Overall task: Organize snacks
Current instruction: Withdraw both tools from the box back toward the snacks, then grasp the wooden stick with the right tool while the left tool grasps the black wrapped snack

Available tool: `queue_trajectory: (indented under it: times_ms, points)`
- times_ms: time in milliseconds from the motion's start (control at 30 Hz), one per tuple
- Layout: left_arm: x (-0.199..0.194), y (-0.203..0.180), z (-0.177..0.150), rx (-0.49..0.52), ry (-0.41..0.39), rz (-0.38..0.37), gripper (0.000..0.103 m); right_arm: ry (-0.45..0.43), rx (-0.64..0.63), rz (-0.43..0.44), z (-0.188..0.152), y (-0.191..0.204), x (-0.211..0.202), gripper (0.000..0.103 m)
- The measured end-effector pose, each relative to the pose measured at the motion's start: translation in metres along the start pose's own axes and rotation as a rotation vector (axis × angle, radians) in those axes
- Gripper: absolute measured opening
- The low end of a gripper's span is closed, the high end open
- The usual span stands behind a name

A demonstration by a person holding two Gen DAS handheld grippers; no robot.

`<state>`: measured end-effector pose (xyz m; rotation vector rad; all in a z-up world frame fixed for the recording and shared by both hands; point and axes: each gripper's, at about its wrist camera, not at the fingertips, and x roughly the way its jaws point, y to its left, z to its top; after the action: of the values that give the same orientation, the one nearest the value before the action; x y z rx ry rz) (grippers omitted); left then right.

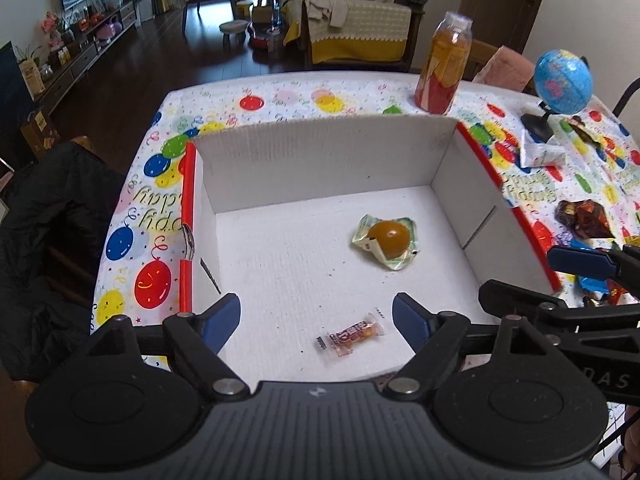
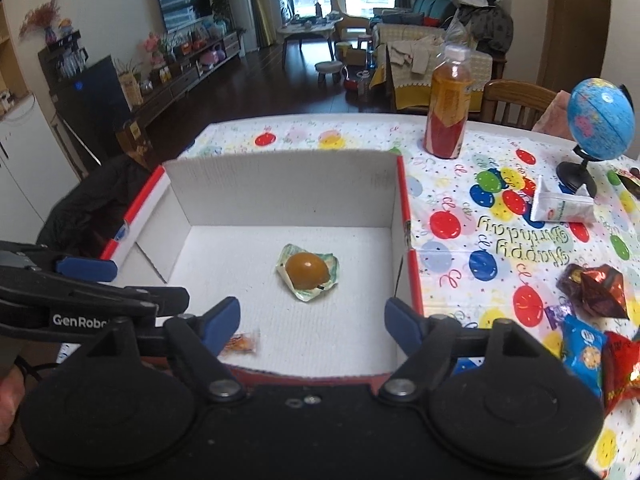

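The left tool (image 1: pixel 316 318) stands wide open over the near part of a white cardboard box (image 1: pixel 320 152) with red outer edges, and nothing is between its blue pads. Below the gap a small wrapped candy (image 1: pixel 352 334) lies on the box floor near the near wall, apart from both pads. Further in, toward the box's right wall, an orange jelly cup (image 1: pixel 390 240) rests on its crumpled foil. The box sits on a bench (image 1: pixel 280 92) covered in a balloon-print cloth. At the bench's far edge a juice bottle (image 1: pixel 442 68) stands upright, and a small globe (image 1: pixel 562 82) stands near the far right corner. Right of the box lie loose snack packets (image 1: pixel 584 218), and the right tool's blue pad shows above them.

In the right wrist view, the right tool (image 2: pixel 312 322) is likewise wide open and empty, hanging over the box's (image 2: pixel 280 184) near right corner. The jelly cup (image 2: pixel 308 272) sits mid-floor; the candy (image 2: pixel 242 344) is partly hidden behind the tool's left pad. The left tool (image 2: pixel 86 268) enters from the left edge. The bottle (image 2: pixel 448 108), the globe (image 2: pixel 602 120) and the packets (image 2: pixel 592 288) lie on the bench (image 2: pixel 460 240) right of the box.
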<state>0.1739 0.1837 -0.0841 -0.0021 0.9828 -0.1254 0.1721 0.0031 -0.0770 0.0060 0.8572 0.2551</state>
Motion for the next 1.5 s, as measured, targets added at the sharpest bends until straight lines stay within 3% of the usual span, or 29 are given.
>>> queue_trajectory:
  times_ms: [100, 200, 467, 700, 1067, 1267, 1500]
  points:
    - [-0.013, -0.003, -0.002, 0.004, -0.023, -0.021, 0.084, -0.027, 0.006, -0.008, -0.004, -0.001, -0.015, 0.083]
    - [-0.026, -0.008, -0.004, 0.007, -0.05, -0.044, 0.092, -0.054, 0.018, -0.015, -0.007, -0.003, -0.03, 0.089]
    - [-0.056, -0.023, -0.013, 0.007, -0.1, -0.125, 0.102, -0.128, 0.074, -0.041, -0.024, -0.017, -0.072, 0.1]
    - [-0.072, -0.048, -0.019, 0.012, -0.136, -0.178, 0.103, -0.176, 0.097, -0.064, -0.04, -0.033, -0.101, 0.103]
    - [-0.066, -0.132, -0.025, 0.109, -0.153, -0.213, 0.103, -0.194, 0.168, -0.143, -0.076, -0.101, -0.138, 0.103]
    - [-0.047, -0.183, -0.026, 0.114, -0.118, -0.25, 0.103, -0.179, 0.236, -0.194, -0.095, -0.147, -0.147, 0.102]
    - [-0.02, -0.24, -0.031, 0.155, -0.065, -0.233, 0.103, -0.117, 0.29, -0.234, -0.116, -0.197, -0.145, 0.1]
